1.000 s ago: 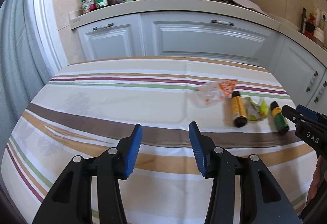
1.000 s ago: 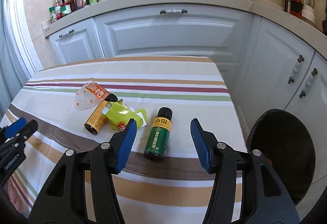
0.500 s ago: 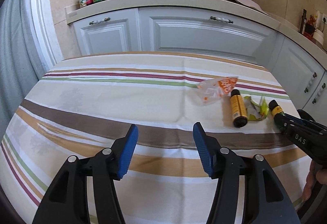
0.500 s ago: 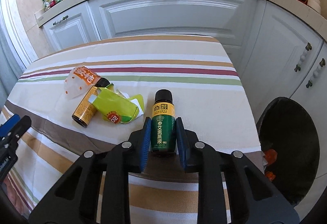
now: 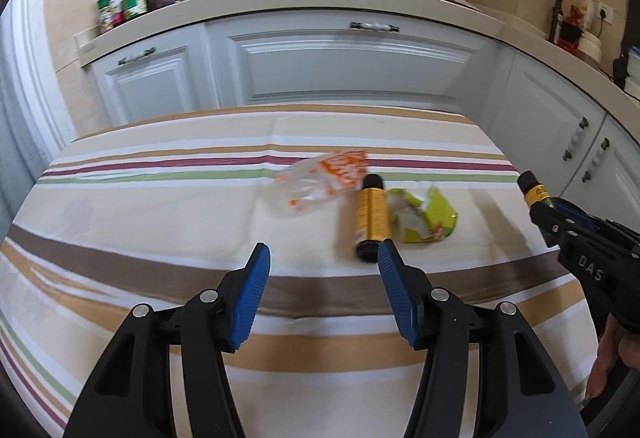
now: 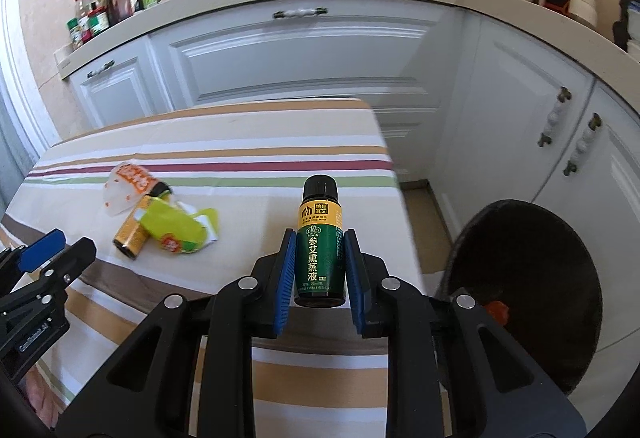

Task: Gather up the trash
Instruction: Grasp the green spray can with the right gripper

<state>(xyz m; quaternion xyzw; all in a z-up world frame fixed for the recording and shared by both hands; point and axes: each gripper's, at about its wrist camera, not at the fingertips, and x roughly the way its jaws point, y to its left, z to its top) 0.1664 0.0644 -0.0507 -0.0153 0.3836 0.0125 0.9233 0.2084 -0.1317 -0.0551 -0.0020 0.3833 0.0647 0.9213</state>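
The right tongs (image 6: 319,270) are clenched on the green bottle (image 6: 320,250), pads pressing its lower sides, the bottle lifted off the striped surface (image 6: 240,142) with its cap pointing away. The dark bin (image 6: 532,286) stands on the floor to the right, past the surface's edge. The left tongs (image 5: 323,292) are released and grasp nothing, poised near the yellow bottle (image 5: 371,219), which lies on its side touching the green wrapper (image 5: 426,216) and the orange-printed bag (image 5: 324,180).

The glass-smooth bottle is gripped low, so a quick swing could tip it out short of the bin. On the left, the round yellow bottle may roll from a closing pad, or the wrapper may get caught alongside it.
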